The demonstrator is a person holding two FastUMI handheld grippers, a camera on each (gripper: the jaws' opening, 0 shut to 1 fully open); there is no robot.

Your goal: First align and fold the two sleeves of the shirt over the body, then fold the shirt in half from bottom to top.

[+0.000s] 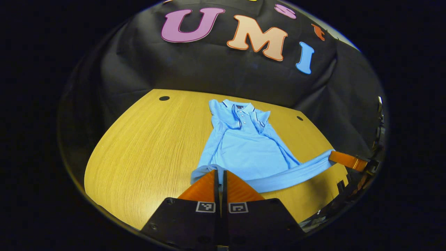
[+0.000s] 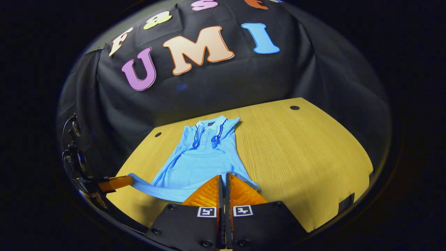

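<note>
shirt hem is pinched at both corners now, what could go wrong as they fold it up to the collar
1. The left gripper and right gripper each pinch only a small bite of the shirt hem; a corner may slip out mid-lift.
2. The hem sags between them, so uneven travel may leave a skewed fold.
3. The sleeves folded over the body could drag open, and the shirt could slide on the smooth table.

The left hand-held gripper (image 1: 220, 174) has a black body with small round screws near its corners and two square black-and-white markers, one at the base of each ridged, wedge-shaped finger. The right hand-held gripper (image 2: 223, 178) has the same black body, screws and pair of markers.
</note>
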